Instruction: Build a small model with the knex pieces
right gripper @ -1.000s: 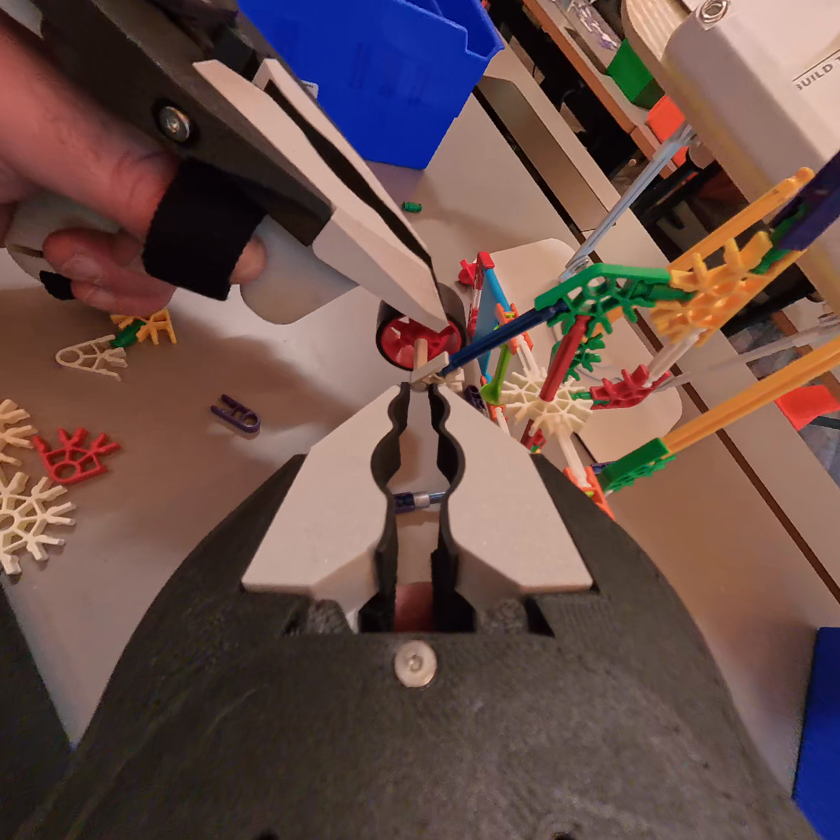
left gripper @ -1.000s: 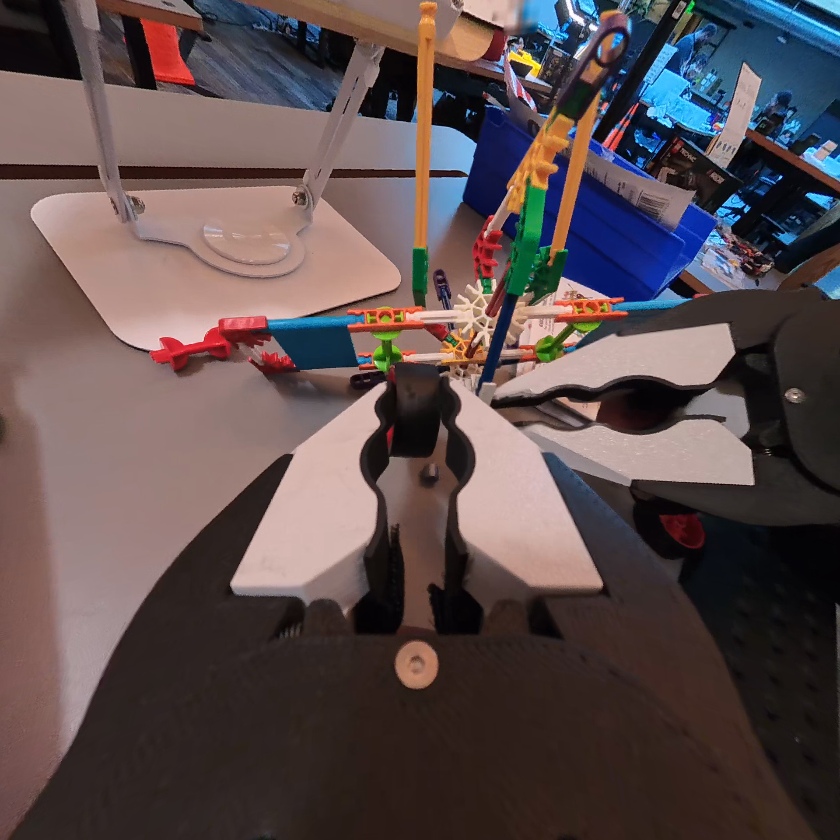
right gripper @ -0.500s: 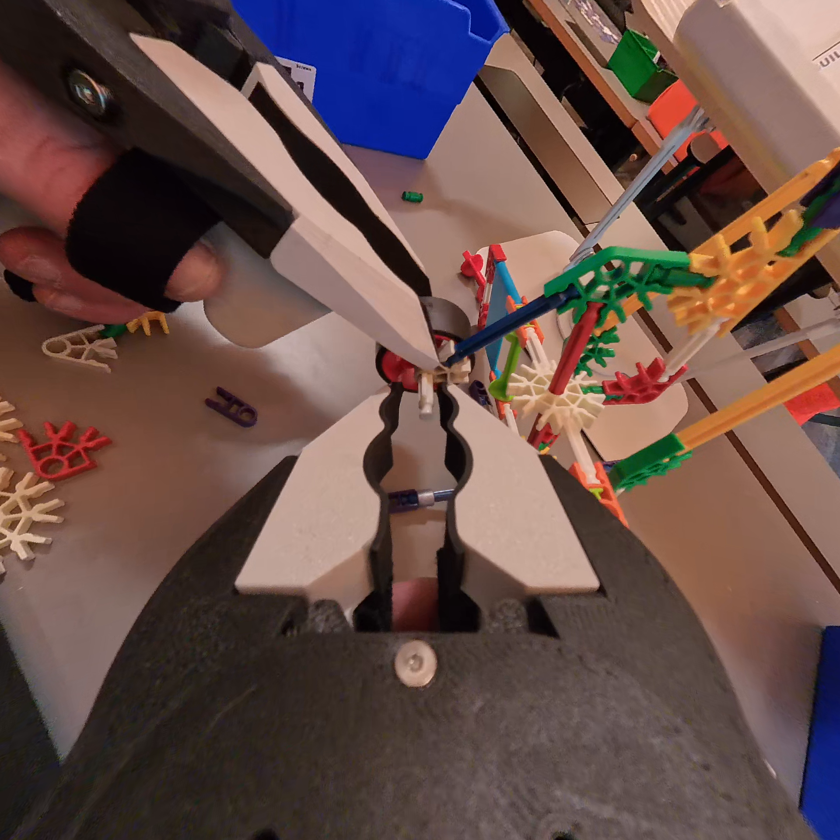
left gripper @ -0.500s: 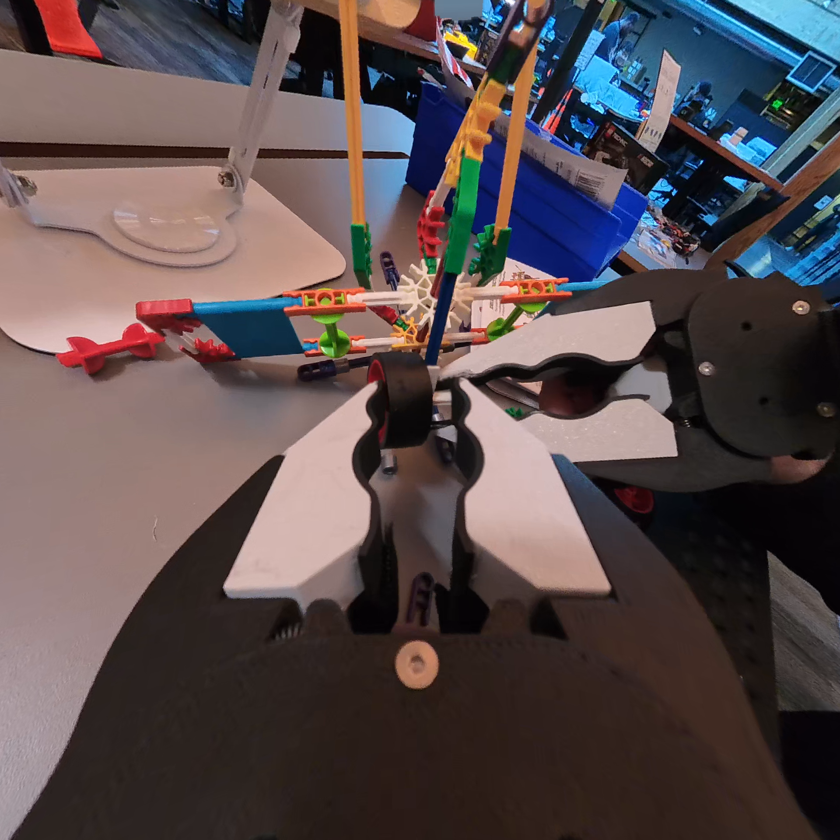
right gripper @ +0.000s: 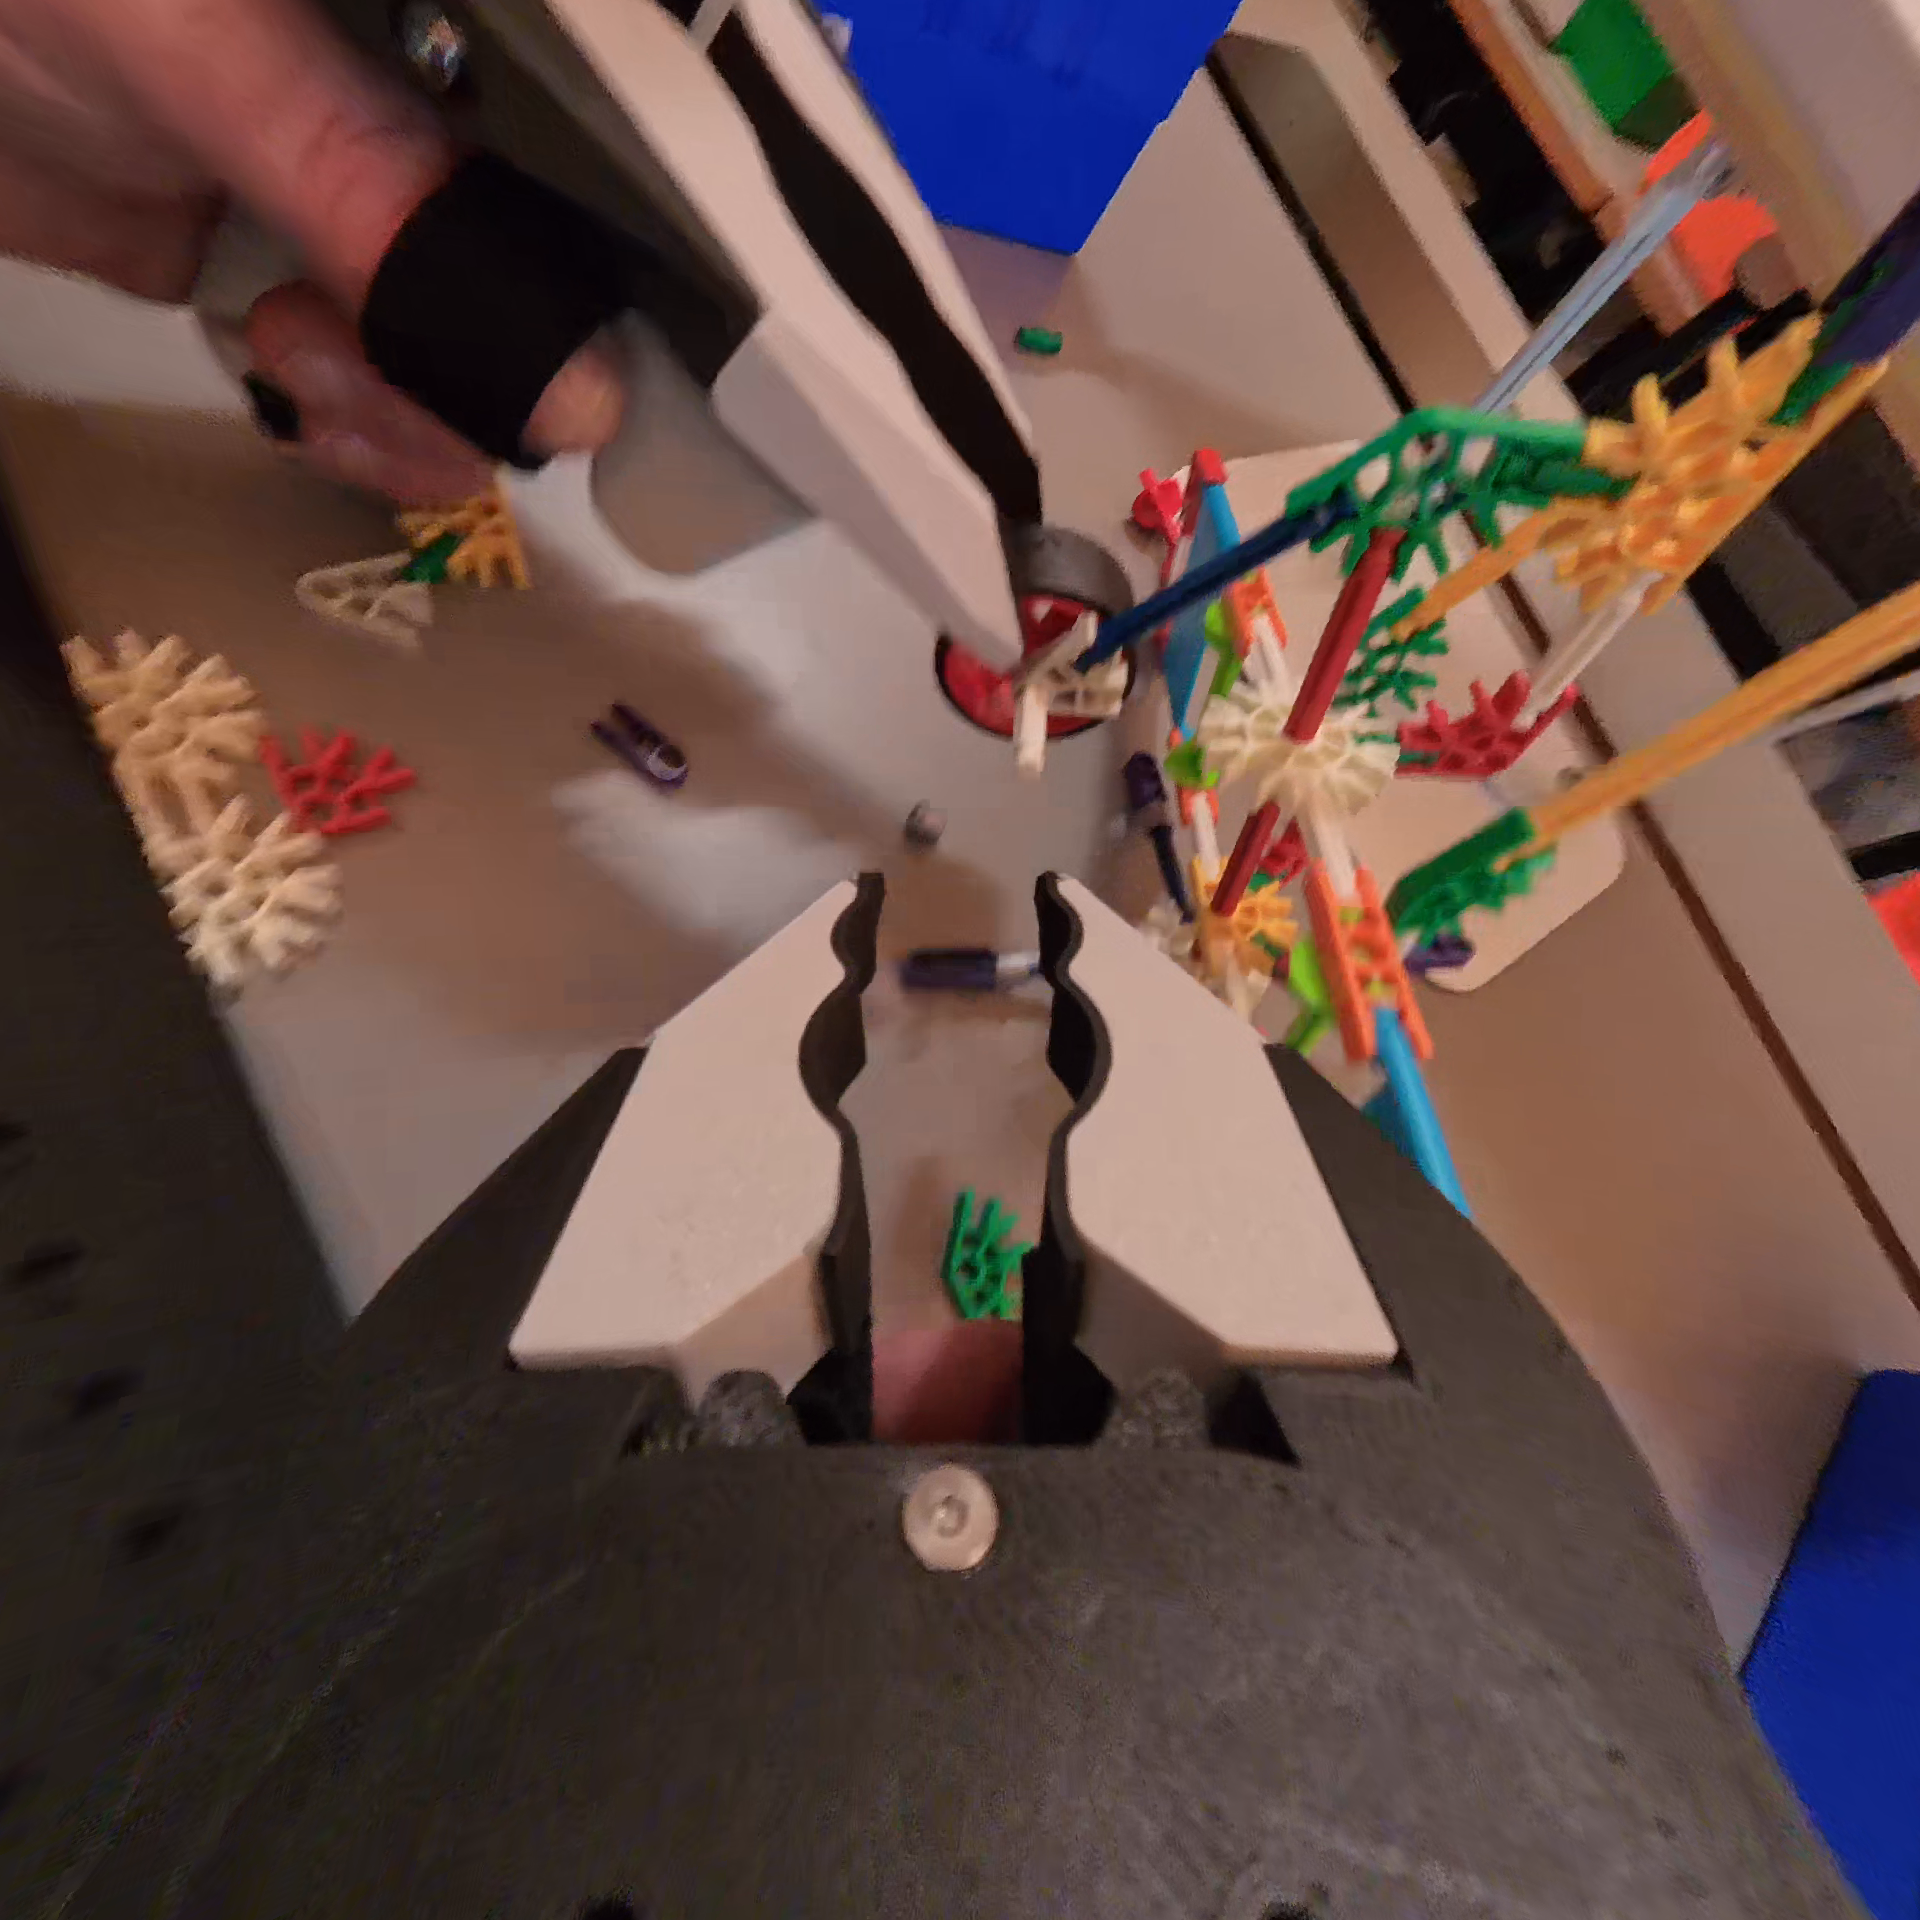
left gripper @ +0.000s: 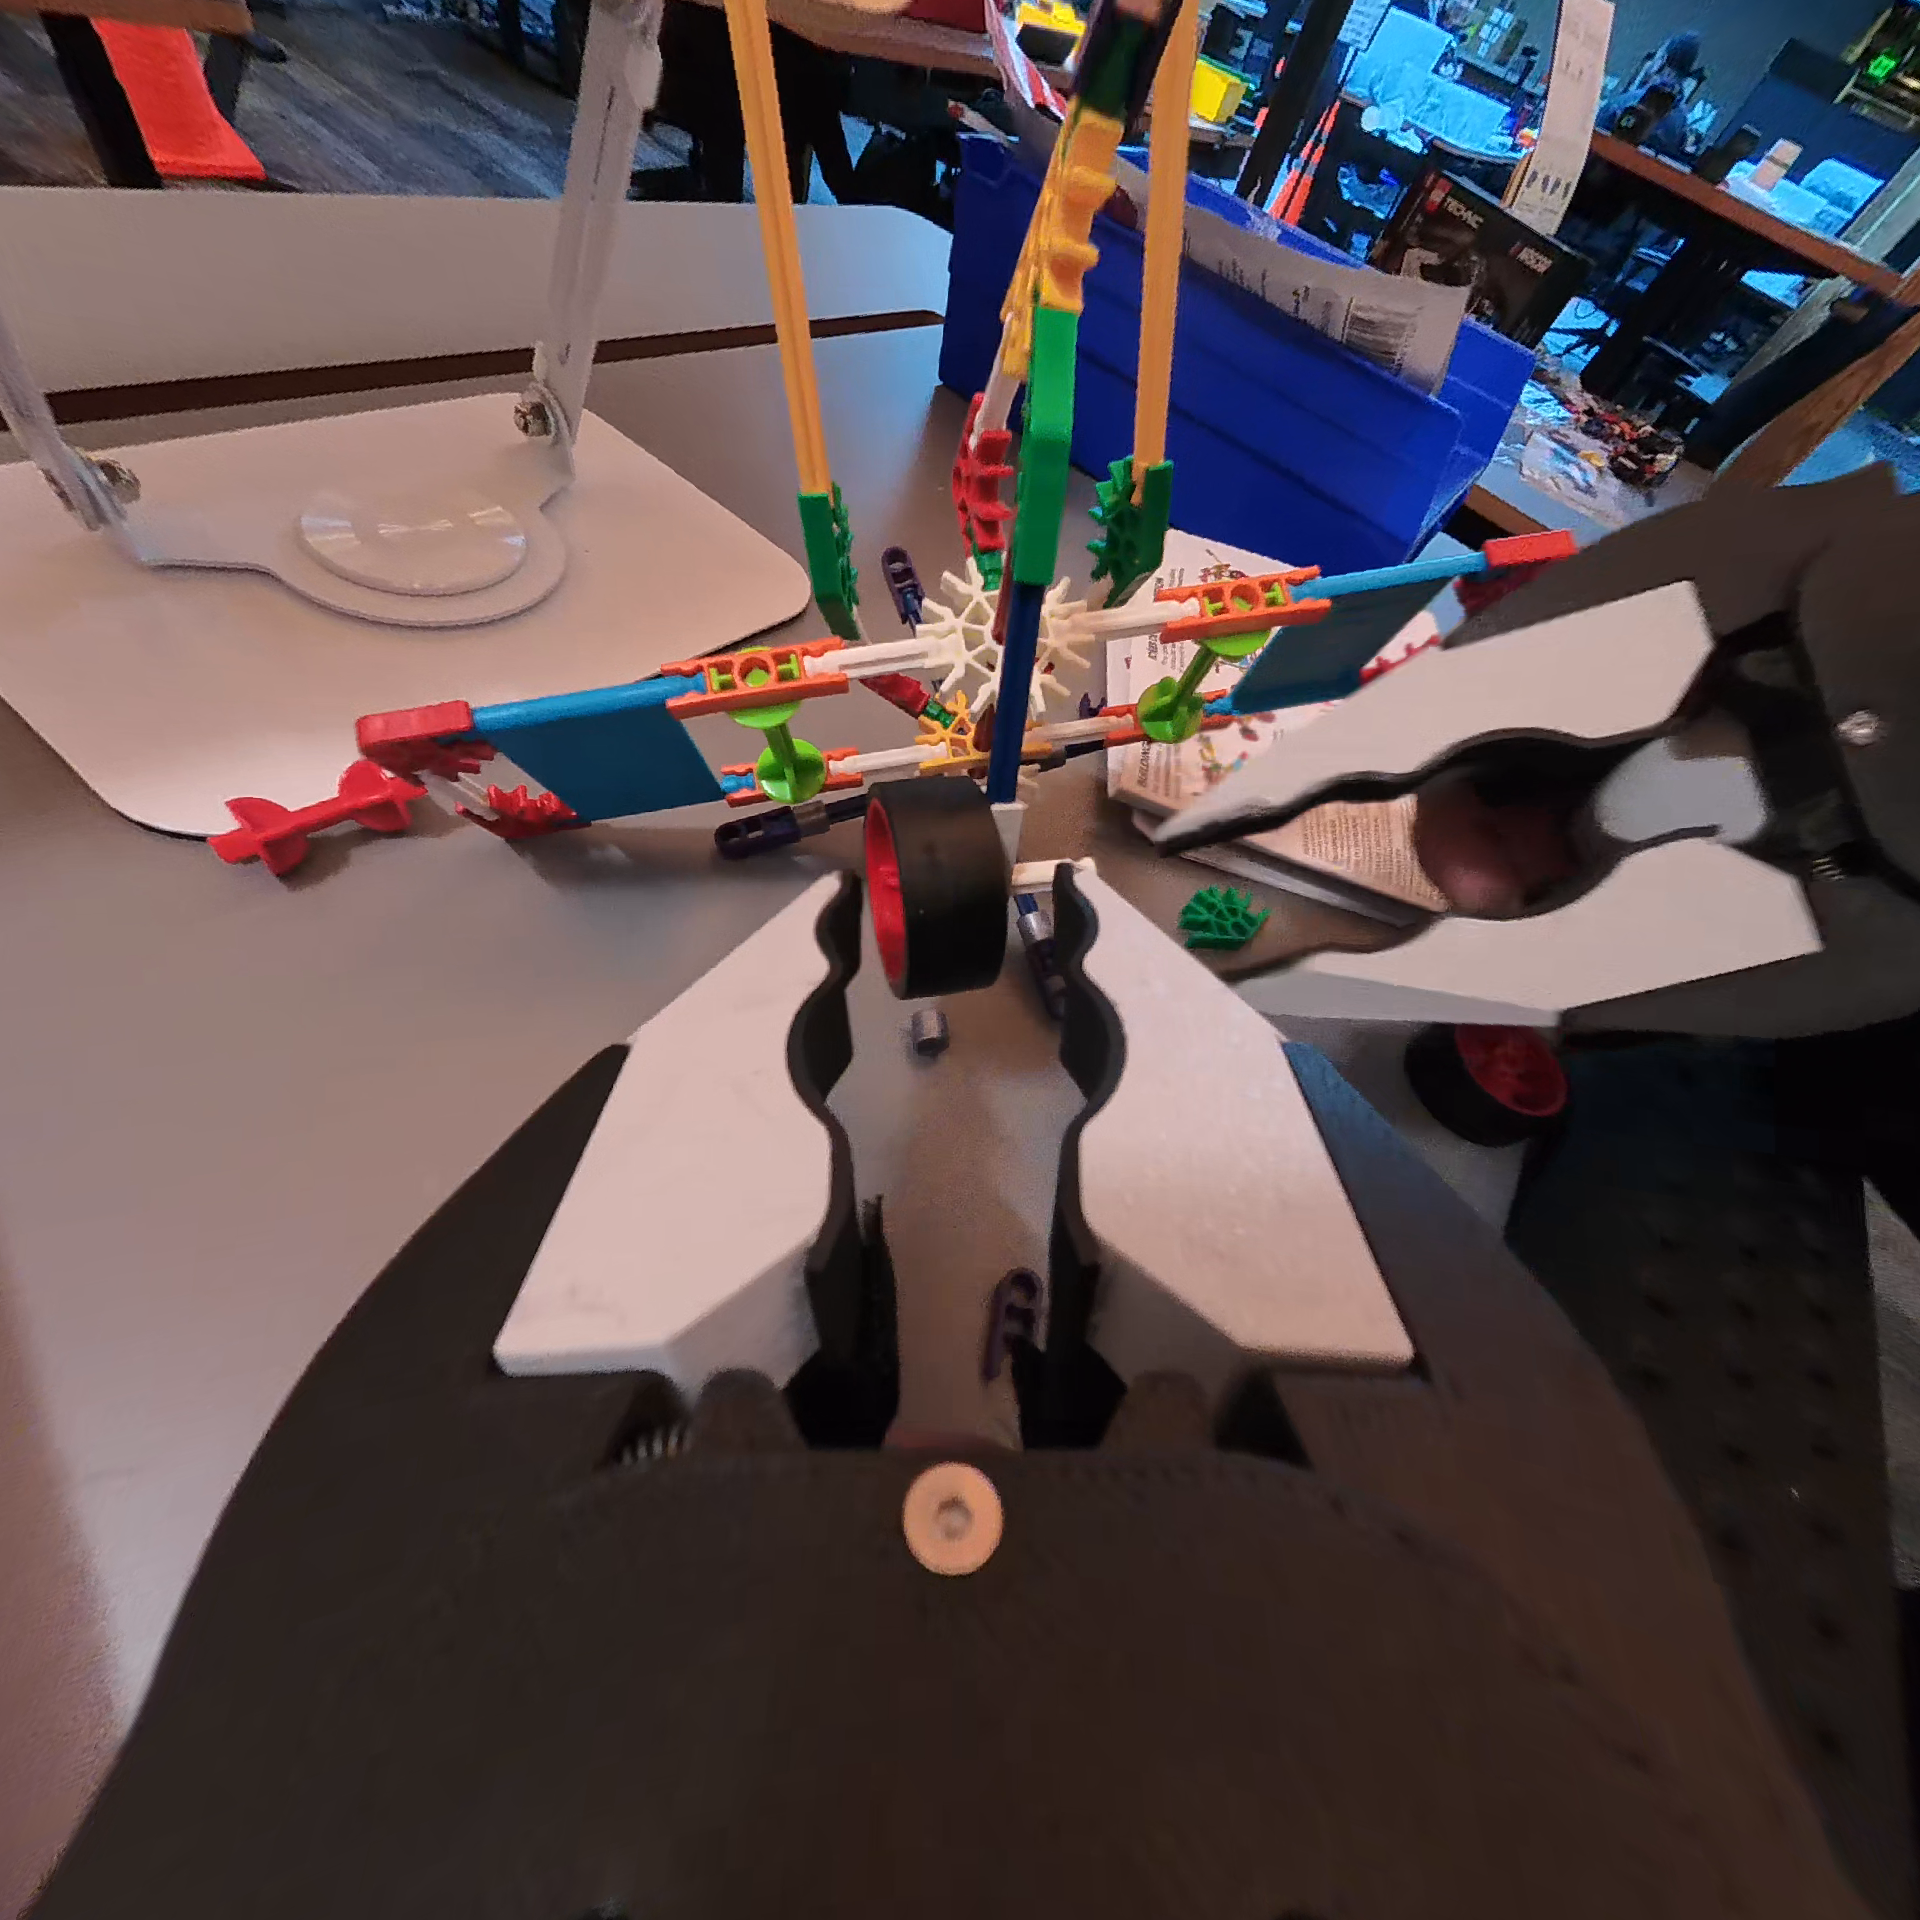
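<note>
Wheel [left gripper: 940, 899] sits on its axle at the toy model [left gripper: 997, 665], between your left gripper [left gripper: 956, 904] jaws, which look spread; right gripper [right gripper: 951, 894] hangs released, grasping nothing.

wheel [left gripper: 940, 902]: black tyre, red hub. panels [left gripper: 608, 750]: blue, red-tipped. rods [left gripper: 781, 249]: yellow. hub [left gripper: 977, 634]: white snowflake. connectors [left gripper: 756, 675]: orange. bin [left gripper: 1236, 416]: blue. grippers [left gripper: 954, 894]: white fingers, black bodies. table [left gripper: 312, 1039]: grey. loose clip [right gripper: 639, 743]: purple.
</note>
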Available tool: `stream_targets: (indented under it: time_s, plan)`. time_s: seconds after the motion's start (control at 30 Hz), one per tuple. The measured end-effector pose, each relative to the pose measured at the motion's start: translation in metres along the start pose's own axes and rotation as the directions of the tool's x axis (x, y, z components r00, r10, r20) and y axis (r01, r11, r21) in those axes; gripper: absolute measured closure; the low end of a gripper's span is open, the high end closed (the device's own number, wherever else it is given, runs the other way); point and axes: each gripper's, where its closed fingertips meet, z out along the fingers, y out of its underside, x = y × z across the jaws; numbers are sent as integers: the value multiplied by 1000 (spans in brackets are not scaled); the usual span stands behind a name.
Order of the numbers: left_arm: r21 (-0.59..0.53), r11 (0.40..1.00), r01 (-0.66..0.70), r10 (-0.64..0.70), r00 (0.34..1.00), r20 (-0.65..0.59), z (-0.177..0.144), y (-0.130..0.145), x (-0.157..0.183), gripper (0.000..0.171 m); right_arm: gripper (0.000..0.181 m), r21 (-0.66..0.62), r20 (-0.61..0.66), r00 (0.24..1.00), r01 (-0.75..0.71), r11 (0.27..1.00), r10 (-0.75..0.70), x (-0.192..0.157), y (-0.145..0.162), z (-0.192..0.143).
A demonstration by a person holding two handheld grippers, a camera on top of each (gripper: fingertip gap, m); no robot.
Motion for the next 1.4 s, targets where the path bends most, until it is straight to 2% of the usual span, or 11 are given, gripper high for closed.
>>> stream_targets:
  time_s: [0.13, 0.33, 0.47, 0.6, 0.77, 0.9, 1.0, 1.1, 1.23, 1.3, 1.4]
  plan:
    - [33, 999, -19, 18, 999, 34, -16, -6, -5, 134, 143, -59, 175, 981, -80, 995, 89, -23, 32, -43]
    - [62, 988, -141, 133, 985, 109, -38, -9, 1, 130, 126, -246, 251, 955, -94, 965, 157, -50, 97, -83]
    - [74, 942, -328, 325, 944, 52, -35, -10, 47, 130, 136, -246, 284, 927, -177, 953, 246, -57, 103, -80]
    - [9, 868, -497, 497, 866, -50, -16, 16, 93, 131, 139, -259, 312, 896, -240, 936, 316, -59, 107, -70]
    - [-50, 799, -599, 587, 795, -153, 5, 41, 118, 131, 140, -185, 256, 936, -196, 963, 240, -53, 93, -68]
    - [-83, 878, -471, 442, 865, -239, 15, 45, 131, 131, 139, -146, 10, 1000, 13, 989, -12, -36, 67, -69]
    - [-68, 938, -339, 309, 911, -272, 18, 36, 133, 128, 139, -169, -185, 943, 246, 954, -276, -30, 45, -70]
    - [-45, 973, -228, 201, 923, -327, 11, 29, 133, 139, 139, -127, -262, 879, 378, 917, -398, -39, 24, -72]
    - [-11, 990, -142, 125, 901, -415, -4, 23, 135, 152, 139, -19, -313, 849, 442, 897, -425, -47, 7, -76]
    - [0, 996, -91, 80, 882, -465, -12, 18, 137, 153, 135, 71, -307, 877, 409, 910, -370, -48, -2, -82]
    - [46, 996, 80, -37, 796, -604, -31, -1, 145, 154, 127, 285, -220, 950, 279, 917, -221, -50, -17, -95]
